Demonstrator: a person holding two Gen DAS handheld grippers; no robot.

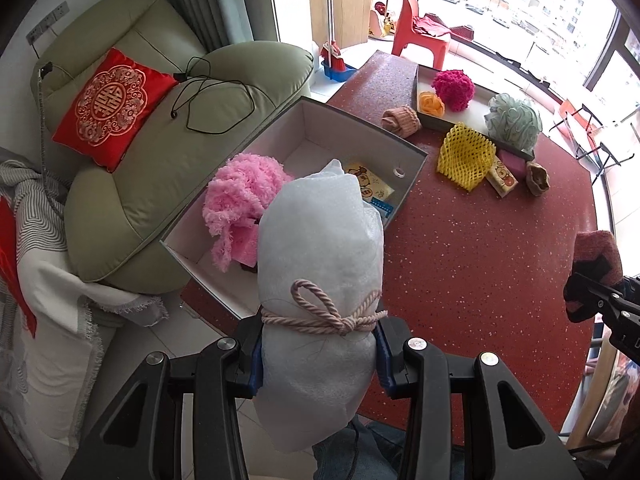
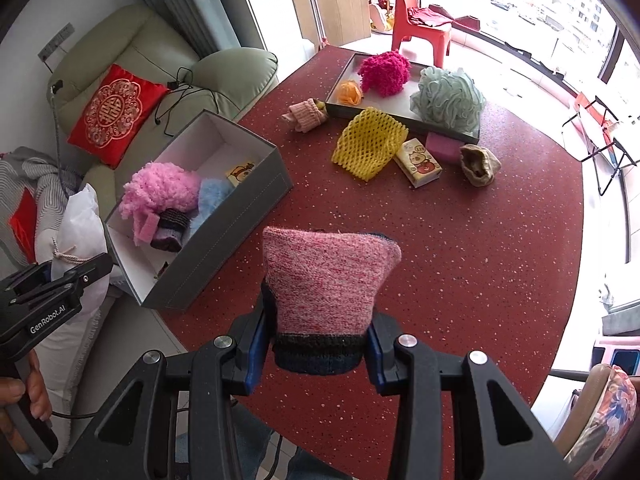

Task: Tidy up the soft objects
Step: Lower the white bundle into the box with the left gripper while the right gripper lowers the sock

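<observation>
**Both loads carried toward the grey box**

Mid-delivery, by the look of it. Left gripper (image 1: 318,364) fingers pinched the white foam bundle (image 1: 320,264) at its tied cord, over the near end of the grey box (image 2: 224,240) at the worktop's (image 2: 440,260) left edge. Right gripper (image 2: 318,354) fingers clamped the pink knitted sock (image 2: 324,280) — above the worktop's near edge. Next, probably: lowering, then releasing. Inside already: pink fluffy ball (image 2: 160,188), blue fluff, dark sock, tissue pack. In the far tray (image 2: 444,126) — magenta pompom, green bath puff, orange flower.
</observation>
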